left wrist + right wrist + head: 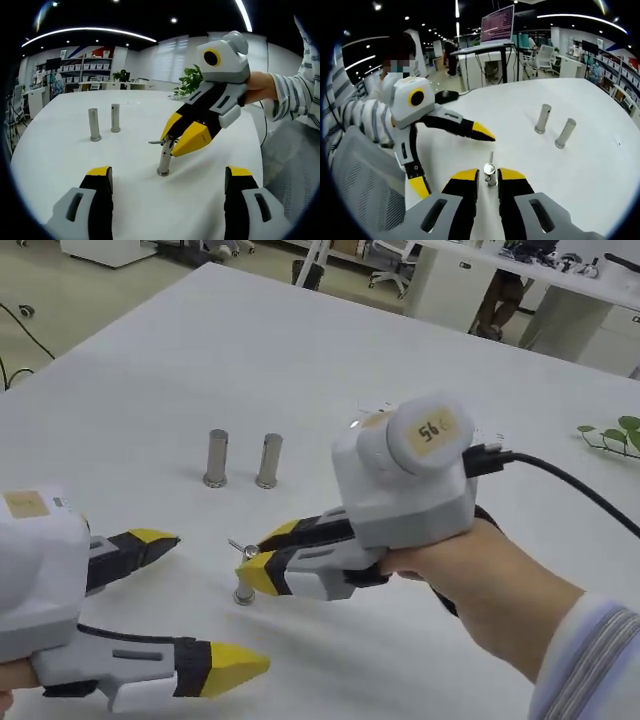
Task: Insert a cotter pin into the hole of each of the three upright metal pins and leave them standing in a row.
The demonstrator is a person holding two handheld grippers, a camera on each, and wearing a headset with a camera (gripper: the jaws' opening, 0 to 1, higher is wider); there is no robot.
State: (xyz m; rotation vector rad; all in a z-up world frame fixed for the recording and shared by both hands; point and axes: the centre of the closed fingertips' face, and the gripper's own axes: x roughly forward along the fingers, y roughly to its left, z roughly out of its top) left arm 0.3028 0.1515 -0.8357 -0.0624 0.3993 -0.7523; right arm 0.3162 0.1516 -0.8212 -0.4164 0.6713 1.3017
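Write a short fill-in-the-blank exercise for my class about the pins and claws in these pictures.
1. ___ metal pins stand on the table.
2. The right claw holds the cotter pin at the ___ of the near pin.
3. The left claw is ___ and holds nothing.
Missing words: three; top; open.
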